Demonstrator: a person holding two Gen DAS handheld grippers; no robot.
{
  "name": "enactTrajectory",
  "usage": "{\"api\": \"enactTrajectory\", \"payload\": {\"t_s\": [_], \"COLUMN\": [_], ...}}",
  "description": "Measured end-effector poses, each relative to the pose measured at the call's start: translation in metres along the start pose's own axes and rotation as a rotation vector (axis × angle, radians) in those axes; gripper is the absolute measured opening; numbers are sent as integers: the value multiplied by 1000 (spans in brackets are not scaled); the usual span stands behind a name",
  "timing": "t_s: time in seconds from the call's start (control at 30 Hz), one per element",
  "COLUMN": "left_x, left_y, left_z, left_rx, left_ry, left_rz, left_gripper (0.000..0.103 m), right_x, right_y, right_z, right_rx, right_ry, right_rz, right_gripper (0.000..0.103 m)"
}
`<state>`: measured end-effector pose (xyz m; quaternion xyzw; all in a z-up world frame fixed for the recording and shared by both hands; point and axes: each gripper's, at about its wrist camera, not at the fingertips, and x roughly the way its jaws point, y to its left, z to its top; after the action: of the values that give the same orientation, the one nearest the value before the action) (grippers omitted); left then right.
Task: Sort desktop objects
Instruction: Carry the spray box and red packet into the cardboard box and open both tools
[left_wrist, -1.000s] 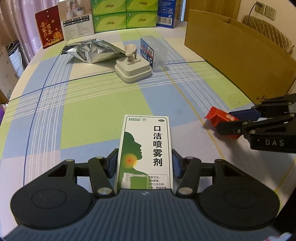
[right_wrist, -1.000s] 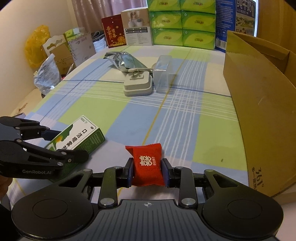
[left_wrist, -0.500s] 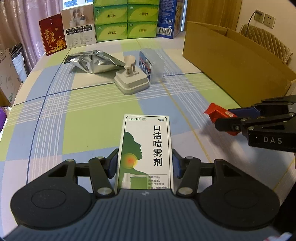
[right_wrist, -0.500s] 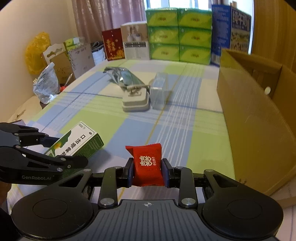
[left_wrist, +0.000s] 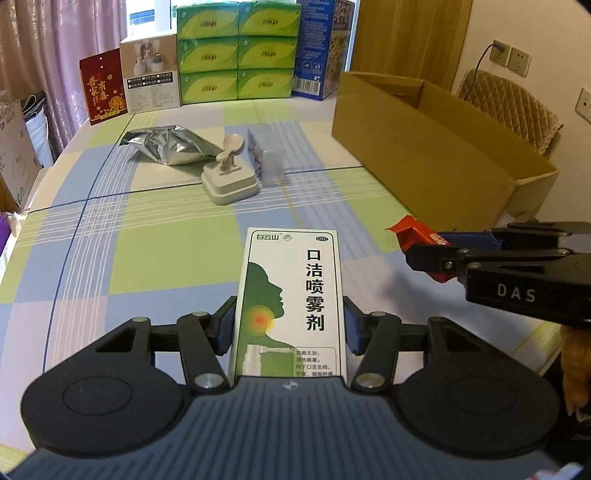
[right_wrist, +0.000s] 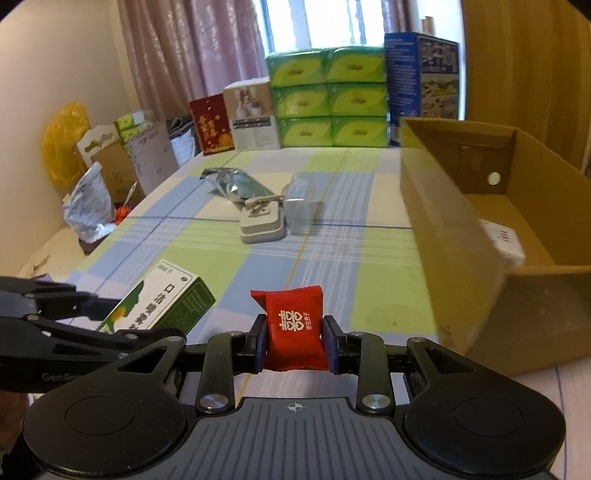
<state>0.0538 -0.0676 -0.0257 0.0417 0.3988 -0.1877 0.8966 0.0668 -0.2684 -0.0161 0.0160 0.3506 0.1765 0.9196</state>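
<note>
The left gripper (left_wrist: 290, 328) is closed on a green-and-white spray box (left_wrist: 290, 295), which is held flat at lower centre of the left wrist view, above the checked tablecloth (left_wrist: 166, 251). The right gripper (right_wrist: 295, 341) is clamped on a red candy packet (right_wrist: 295, 326), seen at lower centre of the right wrist view. An open cardboard box (right_wrist: 461, 236) is seen at the right of that frame, with a white labelled item (right_wrist: 504, 242) lying inside. At upper centre of the left wrist view, a silver foil bag (left_wrist: 171, 149), a grey-white stand (left_wrist: 229, 179) and a clear plastic case (left_wrist: 269, 158) are grouped on the cloth.
</note>
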Motion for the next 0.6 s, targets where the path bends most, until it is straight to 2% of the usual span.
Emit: {"api": "enactTrajectory", "payload": {"t_s": [0.13,0.6], "left_x": [-11,-32], "left_y": [-13,-58], "left_z": [-1,9], "left_rx": [-18,36], "left_ry": [-7,-28], "left_rz": [-10,-45], "left_gripper": [51,51], "right_x": [-18,-66], "right_y": [-10,-27], "right_z": [-1,-5], "right_rx": [39,80], "right_ry": [-24,-73], "right_rz": [-17,-29], "right_gripper": [28,28]}}
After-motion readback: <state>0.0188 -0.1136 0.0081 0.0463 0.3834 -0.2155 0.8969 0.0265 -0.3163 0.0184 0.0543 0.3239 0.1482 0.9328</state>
